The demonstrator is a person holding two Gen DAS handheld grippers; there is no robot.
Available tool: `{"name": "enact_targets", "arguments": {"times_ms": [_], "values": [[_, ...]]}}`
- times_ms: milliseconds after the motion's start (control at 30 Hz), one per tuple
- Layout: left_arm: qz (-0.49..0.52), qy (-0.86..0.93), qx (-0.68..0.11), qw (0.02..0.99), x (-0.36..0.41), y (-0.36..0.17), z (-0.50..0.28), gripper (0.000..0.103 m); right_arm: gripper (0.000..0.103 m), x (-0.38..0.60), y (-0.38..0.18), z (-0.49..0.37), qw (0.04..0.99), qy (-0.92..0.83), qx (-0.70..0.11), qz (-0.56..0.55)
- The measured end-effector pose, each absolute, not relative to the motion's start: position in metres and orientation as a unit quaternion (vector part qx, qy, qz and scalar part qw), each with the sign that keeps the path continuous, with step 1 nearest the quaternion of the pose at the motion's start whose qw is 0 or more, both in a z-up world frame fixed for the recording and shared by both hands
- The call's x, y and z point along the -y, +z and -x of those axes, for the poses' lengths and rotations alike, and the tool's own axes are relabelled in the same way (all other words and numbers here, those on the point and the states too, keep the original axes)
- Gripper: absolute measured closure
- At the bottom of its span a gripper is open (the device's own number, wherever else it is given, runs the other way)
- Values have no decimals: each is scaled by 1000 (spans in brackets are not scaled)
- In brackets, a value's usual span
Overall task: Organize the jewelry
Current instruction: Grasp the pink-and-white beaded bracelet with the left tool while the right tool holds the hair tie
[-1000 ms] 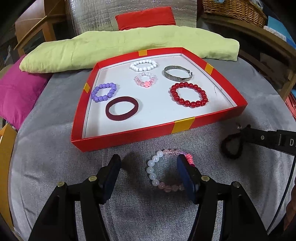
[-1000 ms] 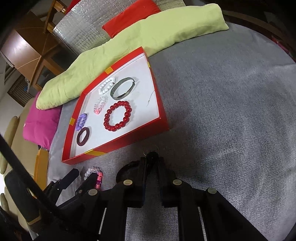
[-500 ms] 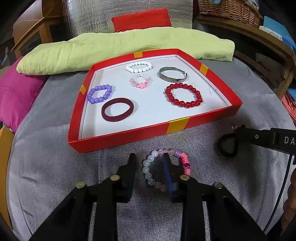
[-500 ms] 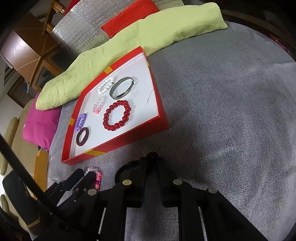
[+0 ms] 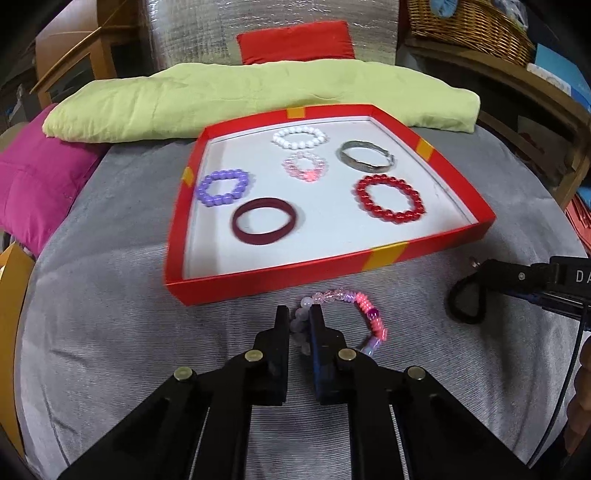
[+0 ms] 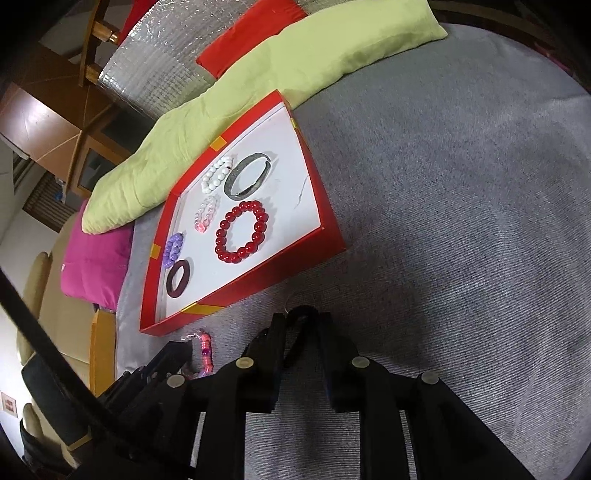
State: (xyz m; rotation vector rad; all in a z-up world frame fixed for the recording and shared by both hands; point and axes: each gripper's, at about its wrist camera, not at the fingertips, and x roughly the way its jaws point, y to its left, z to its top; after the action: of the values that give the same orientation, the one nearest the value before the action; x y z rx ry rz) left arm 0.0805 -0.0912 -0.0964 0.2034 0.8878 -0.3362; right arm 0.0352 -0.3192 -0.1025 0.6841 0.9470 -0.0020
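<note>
A red tray [image 5: 325, 271] with a white floor lies on the grey cloth; it also shows in the right wrist view [image 6: 310, 258]. In it lie several bracelets, among them a red bead one [image 5: 389, 198], a dark maroon band [image 5: 263, 220] and a silver bangle [image 5: 365, 156]. My left gripper [image 5: 299, 317] is shut on the white-bead side of a pink and white bead bracelet [image 5: 364, 314] just in front of the tray. My right gripper [image 6: 303, 321] is shut on a black band [image 6: 301, 339], also in the left wrist view [image 5: 466, 301].
A yellow-green cushion [image 5: 258, 99] lies behind the tray, a magenta cushion [image 5: 37, 177] at the left. A wicker basket [image 5: 469, 26] stands on a shelf at the back right. Grey cloth [image 6: 461, 221] stretches to the right of the tray.
My left gripper went from wide open around the pink and white bracelet to shut on its white-bead side. My right gripper stayed shut on the black band.
</note>
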Motion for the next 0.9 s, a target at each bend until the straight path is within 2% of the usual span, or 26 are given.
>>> {"name": "enact_targets", "arguments": {"times_ms": [333,467,900], "values": [[-92,-152,-420,890,77,-91,-81,92,82,299,-101,-42,849,-10,-443,-287],[-97,-150,-409,895,76,-86,-77,92,89,292,-99,-43,860,-13,-440,-259],[-96,-127,-399,903,62,-79,-76,95,90,277,-85,-35,871,53,-418,-252]]}}
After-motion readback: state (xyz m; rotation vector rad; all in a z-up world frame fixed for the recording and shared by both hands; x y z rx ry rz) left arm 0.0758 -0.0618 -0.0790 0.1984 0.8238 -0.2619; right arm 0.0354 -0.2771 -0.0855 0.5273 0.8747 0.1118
